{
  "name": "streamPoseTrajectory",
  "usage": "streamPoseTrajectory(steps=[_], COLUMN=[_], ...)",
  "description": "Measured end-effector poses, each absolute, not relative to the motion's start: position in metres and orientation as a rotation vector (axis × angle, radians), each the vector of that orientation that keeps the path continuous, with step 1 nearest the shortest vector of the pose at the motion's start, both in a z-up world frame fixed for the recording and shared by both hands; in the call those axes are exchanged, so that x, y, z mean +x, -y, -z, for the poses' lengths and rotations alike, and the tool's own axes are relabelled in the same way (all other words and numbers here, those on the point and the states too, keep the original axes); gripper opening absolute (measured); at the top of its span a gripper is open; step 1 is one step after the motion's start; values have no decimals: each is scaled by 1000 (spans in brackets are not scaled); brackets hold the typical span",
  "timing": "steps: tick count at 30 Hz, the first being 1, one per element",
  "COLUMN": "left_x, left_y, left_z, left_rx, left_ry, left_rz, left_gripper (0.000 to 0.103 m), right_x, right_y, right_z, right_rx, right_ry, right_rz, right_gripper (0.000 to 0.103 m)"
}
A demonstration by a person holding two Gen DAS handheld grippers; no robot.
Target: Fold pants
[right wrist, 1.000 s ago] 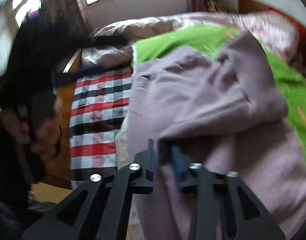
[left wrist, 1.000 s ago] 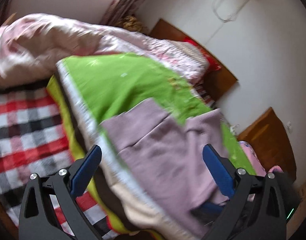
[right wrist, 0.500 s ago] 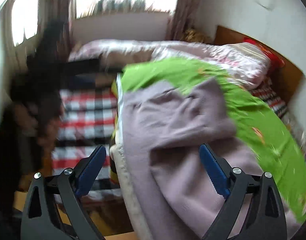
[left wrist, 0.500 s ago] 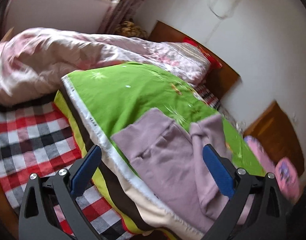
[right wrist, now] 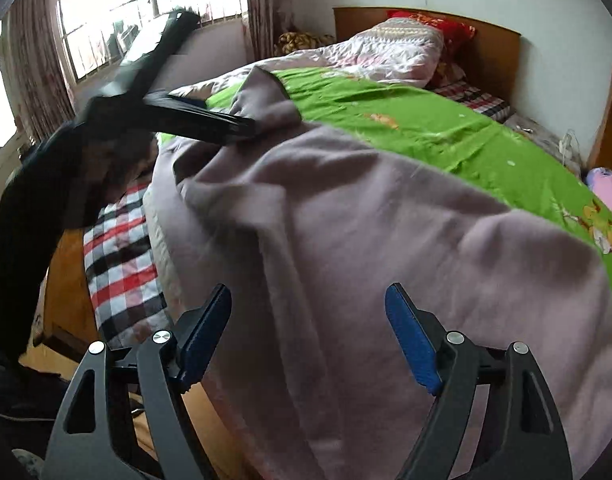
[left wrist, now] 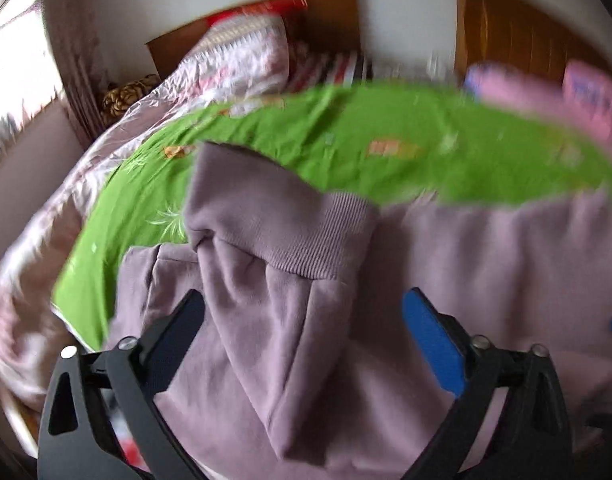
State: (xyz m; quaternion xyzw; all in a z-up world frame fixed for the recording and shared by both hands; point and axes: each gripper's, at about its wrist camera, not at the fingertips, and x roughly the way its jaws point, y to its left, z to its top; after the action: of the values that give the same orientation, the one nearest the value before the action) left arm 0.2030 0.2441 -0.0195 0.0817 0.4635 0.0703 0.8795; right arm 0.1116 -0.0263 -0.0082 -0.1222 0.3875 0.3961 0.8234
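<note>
The mauve pants [left wrist: 486, 280] lie rumpled on the green sheet [left wrist: 346, 148], with a ribbed band [left wrist: 306, 236] folded over on top. My left gripper [left wrist: 306, 320] hovers over them. Its jaws are wide and closing, with cloth lying between them and the pads not pressing on it. In the right wrist view the pants [right wrist: 366, 220] fill the near half of the bed. My right gripper [right wrist: 306, 328] hangs over them, its jaws also closing, wide apart and pinching nothing. The left gripper [right wrist: 210, 120] shows there as a blurred black shape at the pants' far end.
A pink quilt [right wrist: 386, 52] is heaped near the wooden headboard [right wrist: 494, 48]. A red, black and white checked blanket [right wrist: 118, 256] covers the bed's left edge. A dark sleeve [right wrist: 22, 220] reaches in from the left. Pink items [left wrist: 546, 96] lie at the sheet's far right.
The right gripper, shut on the pants a second ago, has let go and pulled back over them. The left gripper has rolled and swung across, from the bed's edge to above the ribbed band.
</note>
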Motion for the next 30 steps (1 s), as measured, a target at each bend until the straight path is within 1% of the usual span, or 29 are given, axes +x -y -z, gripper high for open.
streamPoseTrajectory(steps=[1,2,3,4,5,7,8,9,10,12,13,14,17,18,21,22,23,24,26,27,29,30], left_x=[209,211,211,208,198,175,166,155,146,139,136,131,118,114,108,107,105,103,101,100,104,106], left_y=[-243,-247,-252,-257,-270,-304,-324,-350,-379,-415,-427,-438,-443,-443,-444,-444,-446,-448,-450,-450,-447,-445], left_z=[27,32,33,30,19,-5,-12,-14,-8,16,29,48,75,79,83,84,84,84,82,80,76,74], left_rx=[183,172,156,129,74,-116,-206,-326,-449,-575,-619,-707,-834,-844,-859,-863,-864,-862,-859,-852,-830,-817], left_ry=[-1003,-1015,-1014,-994,-935,-813,-770,-730,-714,-746,-766,-772,-736,-713,-675,-667,-664,-662,-655,-656,-662,-668], left_rz=[-138,-143,-146,-132,-131,-128,-129,-137,-149,-196,-205,-156,-18,-3,10,7,2,1,0,2,0,-7], left_gripper=[73,48,37,13,6,6,6,6,9,26,52,67,69,69,65,55,47,44,32,29,13,7], right_x=[110,107,105,104,103,101,101,102,103,104,104,102,98,96,94,94,93,94,93,94,94,93], right_y=[24,21,22,25,25,28,31,34,35,36,35,34,30,28,27,27,28,29,31,31,30,29], right_z=[10,10,11,13,14,18,18,18,19,21,21,22,26,27,26,26,26,25,24,25,27,28], right_rx=[-266,-274,-280,-283,-286,-284,-273,-257,-246,-228,-227,-232,-266,-280,-299,-306,-316,-322,-313,-312,-328,-336], right_ry=[-822,-816,-810,-806,-804,-802,-799,-800,-803,-809,-809,-809,-805,-802,-792,-788,-782,-774,-768,-769,-769,-763], right_rz=[-849,-858,-866,-874,-876,-876,-879,-883,-883,-889,-890,-894,-891,-881,-867,-860,-851,-843,-842,-843,-835,-832], right_gripper=[76,73,69,66,64,60,60,58,56,56,55,55,52,50,47,43,41,39,36,35,30,22])
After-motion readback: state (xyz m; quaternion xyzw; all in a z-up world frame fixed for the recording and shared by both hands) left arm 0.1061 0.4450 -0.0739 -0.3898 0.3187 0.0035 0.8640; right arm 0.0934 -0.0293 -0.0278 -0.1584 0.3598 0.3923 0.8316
